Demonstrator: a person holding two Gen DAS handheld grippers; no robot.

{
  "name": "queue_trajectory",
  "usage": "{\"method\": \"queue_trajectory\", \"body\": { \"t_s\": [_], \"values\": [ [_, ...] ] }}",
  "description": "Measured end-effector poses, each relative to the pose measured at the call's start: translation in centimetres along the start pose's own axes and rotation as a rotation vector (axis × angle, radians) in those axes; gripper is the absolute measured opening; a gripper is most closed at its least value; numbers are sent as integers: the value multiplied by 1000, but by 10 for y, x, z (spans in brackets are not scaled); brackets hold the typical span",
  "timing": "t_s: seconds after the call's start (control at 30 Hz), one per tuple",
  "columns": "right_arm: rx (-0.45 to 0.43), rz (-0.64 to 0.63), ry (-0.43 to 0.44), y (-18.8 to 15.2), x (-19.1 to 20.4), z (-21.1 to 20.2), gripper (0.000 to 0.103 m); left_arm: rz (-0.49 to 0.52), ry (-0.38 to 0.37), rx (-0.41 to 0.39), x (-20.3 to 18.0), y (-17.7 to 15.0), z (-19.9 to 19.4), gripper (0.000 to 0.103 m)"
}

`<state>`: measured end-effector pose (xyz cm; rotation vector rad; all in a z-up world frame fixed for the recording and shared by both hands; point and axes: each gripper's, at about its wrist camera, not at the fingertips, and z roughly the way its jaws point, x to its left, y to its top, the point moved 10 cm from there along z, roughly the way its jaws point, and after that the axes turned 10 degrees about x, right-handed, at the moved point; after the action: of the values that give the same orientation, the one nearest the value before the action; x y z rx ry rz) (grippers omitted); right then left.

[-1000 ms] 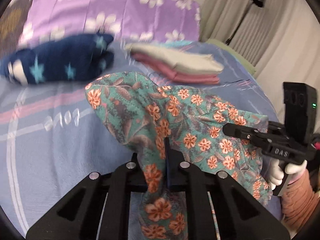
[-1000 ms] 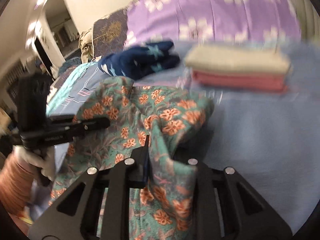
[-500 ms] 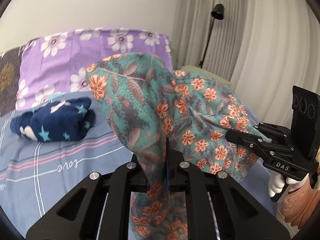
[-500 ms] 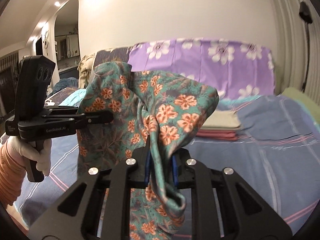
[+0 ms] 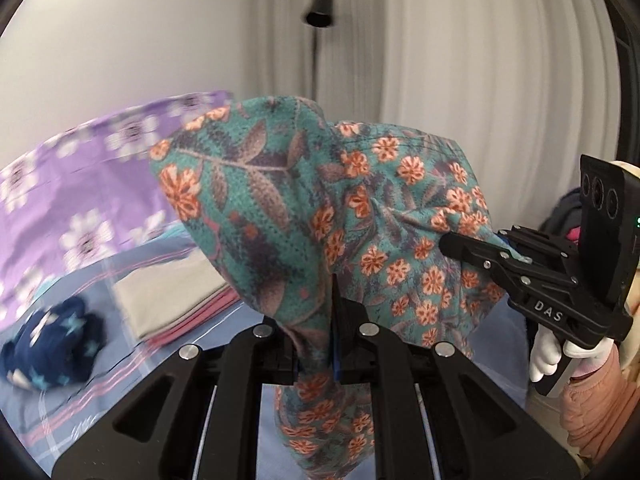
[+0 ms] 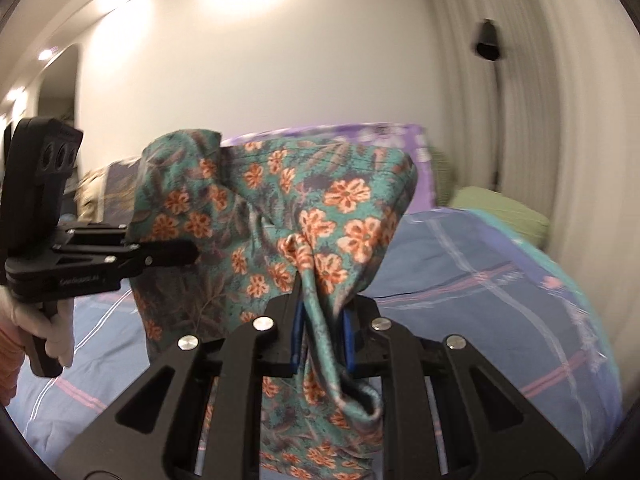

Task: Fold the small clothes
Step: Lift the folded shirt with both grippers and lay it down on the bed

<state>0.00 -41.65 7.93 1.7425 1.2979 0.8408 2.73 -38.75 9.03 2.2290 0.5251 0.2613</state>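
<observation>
Left tongs [image 5: 334, 316] and right tongs [image 6: 322, 312] both clenched on the floral garment [image 5: 320, 216], one top corner each. It hangs between them, long axis across, held up over the bed [image 6: 500, 264]. Lower hem cut off; folded stack [image 5: 172, 300] blurred, far left.

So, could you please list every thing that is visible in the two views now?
Floral garment: one, teal with orange flowers, held up between both grippers.
Folded clothes: one stack, beige over pink, on the bed.
Star garment: one, navy, on the bed.
Bed sheet: one, blue with stripes.
Purple cover: one, flowered, behind.
Green cushion: one, by the curtain.
Lamp: one, black.
Left hand-held gripper: shut on garment.
Right hand-held gripper: shut on garment.
</observation>
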Motion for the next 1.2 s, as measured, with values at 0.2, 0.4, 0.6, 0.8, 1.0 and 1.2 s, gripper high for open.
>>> {"method": "queue_trajectory", "body": {
  "t_s": [0.2,0.4,0.6,0.8,1.0,1.2],
  "values": [
    [-8,116,-136,11,-95,-14,16,85,-64,40,-53,56,55,11],
    [-2,200,-256,22,-171,-8,16,160,-99,58,-96,90,98,11],
    [41,248,-315,29,-214,21,16,181,-99,92,-96,106,146,11],
    [96,283,-358,36,-228,65,15,195,-50,114,-91,117,188,12],
    [257,299,-568,4,-262,120,52,180,116,166,-52,98,233,35],
    [332,437,-331,-78,-244,130,52,134,18,291,-37,25,257,42]
  ]
}}
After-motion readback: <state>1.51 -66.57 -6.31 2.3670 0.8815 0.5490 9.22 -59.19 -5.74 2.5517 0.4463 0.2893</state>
